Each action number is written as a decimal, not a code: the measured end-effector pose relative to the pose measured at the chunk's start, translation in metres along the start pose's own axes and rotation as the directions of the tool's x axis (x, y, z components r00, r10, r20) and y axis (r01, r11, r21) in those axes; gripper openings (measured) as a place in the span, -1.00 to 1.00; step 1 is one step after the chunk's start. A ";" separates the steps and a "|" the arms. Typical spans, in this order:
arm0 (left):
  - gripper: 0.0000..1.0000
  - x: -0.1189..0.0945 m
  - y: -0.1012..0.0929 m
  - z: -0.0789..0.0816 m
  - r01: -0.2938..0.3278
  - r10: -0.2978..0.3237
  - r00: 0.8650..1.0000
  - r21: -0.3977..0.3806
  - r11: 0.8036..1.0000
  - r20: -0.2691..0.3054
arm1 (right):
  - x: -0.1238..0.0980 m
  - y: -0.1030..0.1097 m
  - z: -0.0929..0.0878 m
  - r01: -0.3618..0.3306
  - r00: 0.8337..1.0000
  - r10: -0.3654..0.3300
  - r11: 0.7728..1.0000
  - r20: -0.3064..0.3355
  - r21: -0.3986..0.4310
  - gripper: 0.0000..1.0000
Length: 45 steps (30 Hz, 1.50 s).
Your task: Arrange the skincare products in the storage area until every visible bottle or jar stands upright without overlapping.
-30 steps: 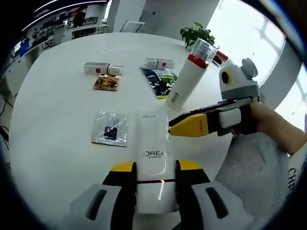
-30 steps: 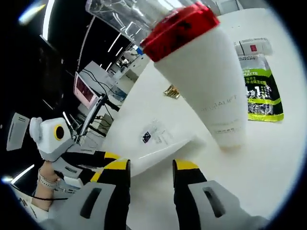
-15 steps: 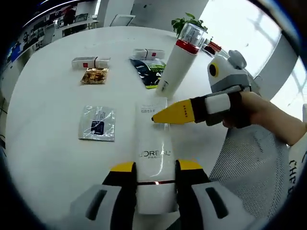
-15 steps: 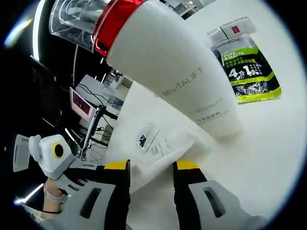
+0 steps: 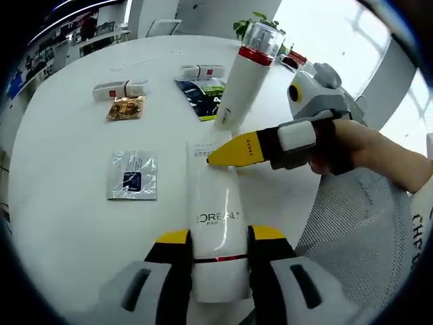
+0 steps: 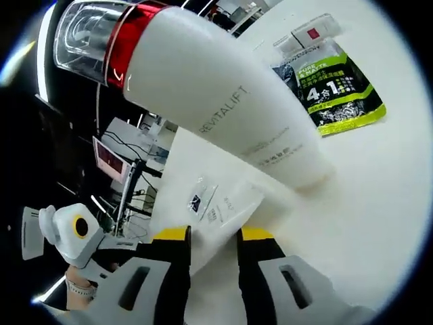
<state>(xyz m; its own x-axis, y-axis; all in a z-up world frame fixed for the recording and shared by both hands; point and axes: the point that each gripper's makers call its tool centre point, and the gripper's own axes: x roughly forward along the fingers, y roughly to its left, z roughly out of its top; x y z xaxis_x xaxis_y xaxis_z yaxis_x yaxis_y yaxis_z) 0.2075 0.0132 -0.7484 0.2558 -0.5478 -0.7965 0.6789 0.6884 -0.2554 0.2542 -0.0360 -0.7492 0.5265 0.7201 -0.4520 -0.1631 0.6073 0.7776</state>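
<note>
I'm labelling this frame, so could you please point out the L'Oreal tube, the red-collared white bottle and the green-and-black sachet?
L'Oreal tube (image 5: 216, 217), left gripper view, on its printed logo.
Red-collared white bottle (image 5: 238, 88), left gripper view, on its white body.
Green-and-black sachet (image 6: 331, 91), right gripper view, on its printed front.

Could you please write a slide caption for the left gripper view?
Left gripper holds a lying L'Oreal tube while the right gripper pinches its far end.

"L'ORÉAL PARIS" is printed on the white tube (image 5: 215, 223) seen in the left gripper view. "REVITALIFT" is read along the white bottle (image 6: 223, 112) in the right gripper view, and "4" and "1" are shown on the green pouch (image 6: 333, 88).
</note>
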 end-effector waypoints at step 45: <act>-0.39 0.003 0.008 0.018 -0.086 0.064 0.993 0.225 0.971 0.101 | -0.014 0.080 0.041 -0.140 0.973 0.198 0.915 0.119 -0.378 -0.83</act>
<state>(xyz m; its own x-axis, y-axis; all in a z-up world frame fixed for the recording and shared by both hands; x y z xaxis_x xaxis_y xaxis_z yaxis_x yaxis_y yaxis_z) 0.2266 0.0085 -0.7428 0.3673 -0.5478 -0.7517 0.7916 0.6084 -0.0566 0.2683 -0.0112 -0.6632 0.5789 0.7812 -0.2337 -0.5386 0.5816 0.6096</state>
